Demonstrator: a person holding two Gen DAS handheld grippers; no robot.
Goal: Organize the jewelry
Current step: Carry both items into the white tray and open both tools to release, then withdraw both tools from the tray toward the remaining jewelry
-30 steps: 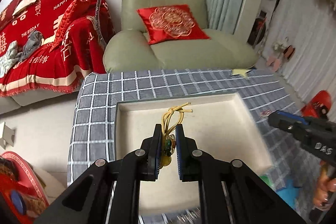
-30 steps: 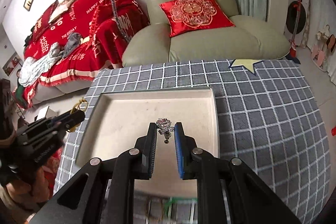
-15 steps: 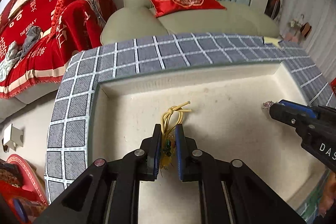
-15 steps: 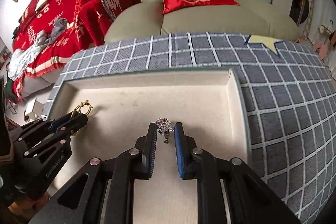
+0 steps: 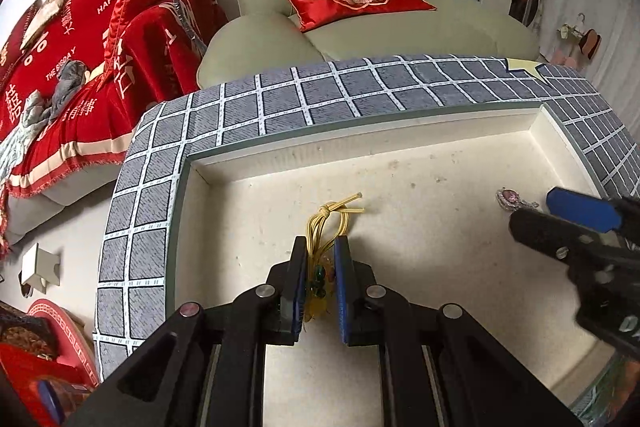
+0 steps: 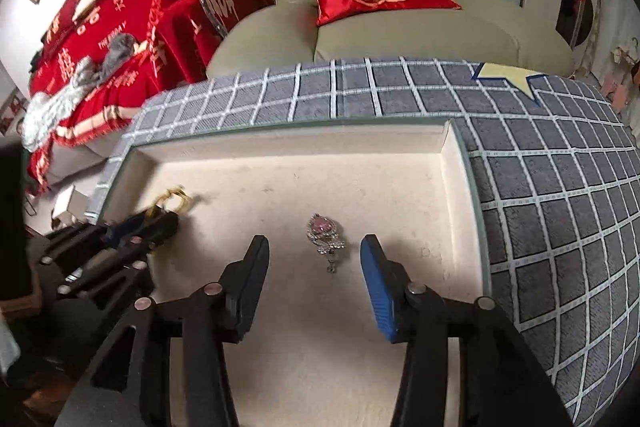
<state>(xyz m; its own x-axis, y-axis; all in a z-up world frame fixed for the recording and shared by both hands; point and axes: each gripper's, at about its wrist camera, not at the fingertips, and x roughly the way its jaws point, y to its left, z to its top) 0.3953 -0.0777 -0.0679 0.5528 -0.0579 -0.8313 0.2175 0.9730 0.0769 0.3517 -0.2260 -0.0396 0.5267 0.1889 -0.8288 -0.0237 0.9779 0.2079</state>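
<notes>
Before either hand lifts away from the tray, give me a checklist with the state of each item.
1. Silver brooch with pink stone lying on the cream tray floor: ok.
2. Right gripper clear of the brooch: ok; its fingers have just been opening and stand apart on either side without touching it.
3. Yellow-corded bead bracelet over the tray: ok.
4. Left gripper released: not ok, shut on the bracelet.
5. Bracelet resting on the tray floor: cannot tell.
6. The two pieces apart from each other: ok, bracelet towards the tray's left, brooch towards its right.
</notes>
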